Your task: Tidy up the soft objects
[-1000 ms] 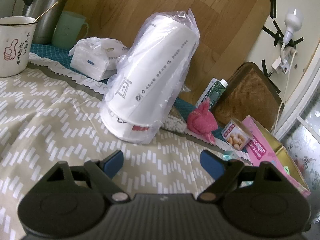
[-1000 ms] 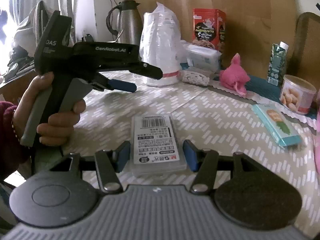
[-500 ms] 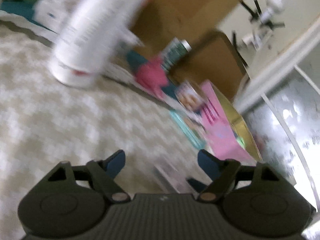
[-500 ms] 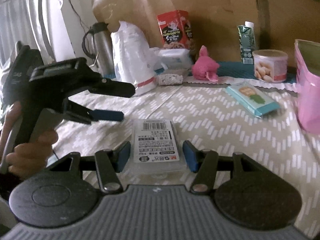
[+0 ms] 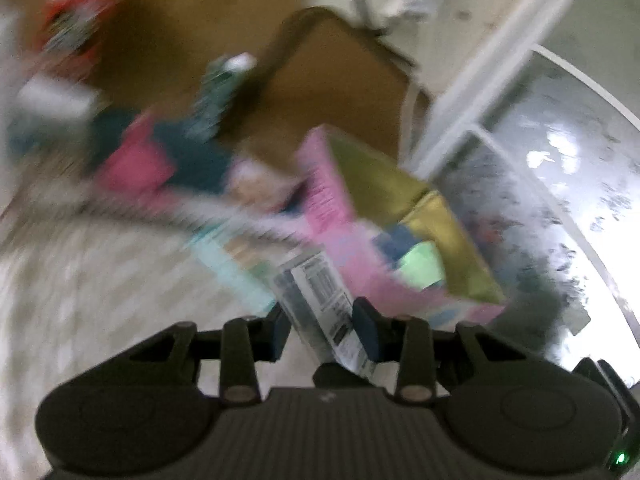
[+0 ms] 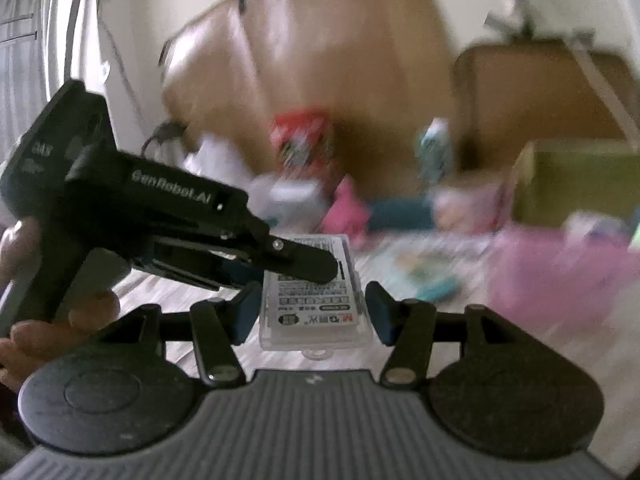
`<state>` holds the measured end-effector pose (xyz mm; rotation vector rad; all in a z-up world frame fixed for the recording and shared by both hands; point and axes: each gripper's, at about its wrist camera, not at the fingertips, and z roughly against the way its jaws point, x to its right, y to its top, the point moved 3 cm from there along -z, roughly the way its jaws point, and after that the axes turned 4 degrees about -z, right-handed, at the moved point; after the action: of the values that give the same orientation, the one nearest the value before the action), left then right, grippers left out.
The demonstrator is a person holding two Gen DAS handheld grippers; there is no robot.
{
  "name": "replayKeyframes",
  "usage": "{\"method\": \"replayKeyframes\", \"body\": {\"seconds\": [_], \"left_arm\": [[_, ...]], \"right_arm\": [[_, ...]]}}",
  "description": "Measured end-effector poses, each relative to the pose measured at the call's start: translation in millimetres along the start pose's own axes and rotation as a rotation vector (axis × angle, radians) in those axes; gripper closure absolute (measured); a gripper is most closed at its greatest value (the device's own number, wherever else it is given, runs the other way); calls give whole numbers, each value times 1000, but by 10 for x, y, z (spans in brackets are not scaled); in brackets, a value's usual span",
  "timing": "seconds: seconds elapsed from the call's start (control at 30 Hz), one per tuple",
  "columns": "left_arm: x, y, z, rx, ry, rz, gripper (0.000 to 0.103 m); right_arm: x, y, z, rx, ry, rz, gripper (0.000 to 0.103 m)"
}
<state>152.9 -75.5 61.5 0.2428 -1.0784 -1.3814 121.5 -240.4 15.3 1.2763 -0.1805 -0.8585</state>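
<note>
Closest in, the right gripper (image 6: pixel 313 307) has its blue pads on either side of a flat clear packet (image 6: pixel 313 292) with a white printed label and barcode. The pads stand at the packet's long edges; whether they actually press it is hard to judge, since a thin gap seems to show on each side. The packet sits lifted off the patterned tablecloth (image 6: pixel 552 344), label facing up.

From the left, the left gripper (image 6: pixel 304 266) reaches across the same packet, its black upper finger lying over the label's far half; the person's left hand (image 6: pixel 60 312) wraps the handle. In its own wrist view the left gripper (image 5: pixel 322 326) is drawn in narrow around the packet (image 5: pixel 320 300), which stands tilted between the blue pads, barcode end away from the camera (both views are heavily smeared by motion).

Just past the packet lies a flat teal pack (image 5: pixel 232 276) on the cloth. To the right of it is an open pink box (image 5: pixel 344 216) with a gold lining, something pale green inside. Further back, a pink plush toy (image 6: pixel 346 212) sits near the table's rear edge, with a green carton (image 6: pixel 434 152) and a red box (image 6: pixel 304 144) standing against the brown board (image 6: pixel 320 52) behind.
</note>
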Motion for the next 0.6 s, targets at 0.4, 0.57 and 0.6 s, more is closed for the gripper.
{"method": "replayKeyframes", "body": {"seconds": [0.4, 0.57, 0.6], "left_arm": [[1048, 515, -1276, -26, -29, -224, 65], [918, 326, -1018, 14, -34, -238, 65], [875, 298, -899, 38, -32, -241, 65]], "right_arm": [[1117, 539, 356, 175, -373, 78, 43], [1534, 430, 317, 128, -521, -12, 42], [1554, 411, 375, 156, -503, -48, 41]]}}
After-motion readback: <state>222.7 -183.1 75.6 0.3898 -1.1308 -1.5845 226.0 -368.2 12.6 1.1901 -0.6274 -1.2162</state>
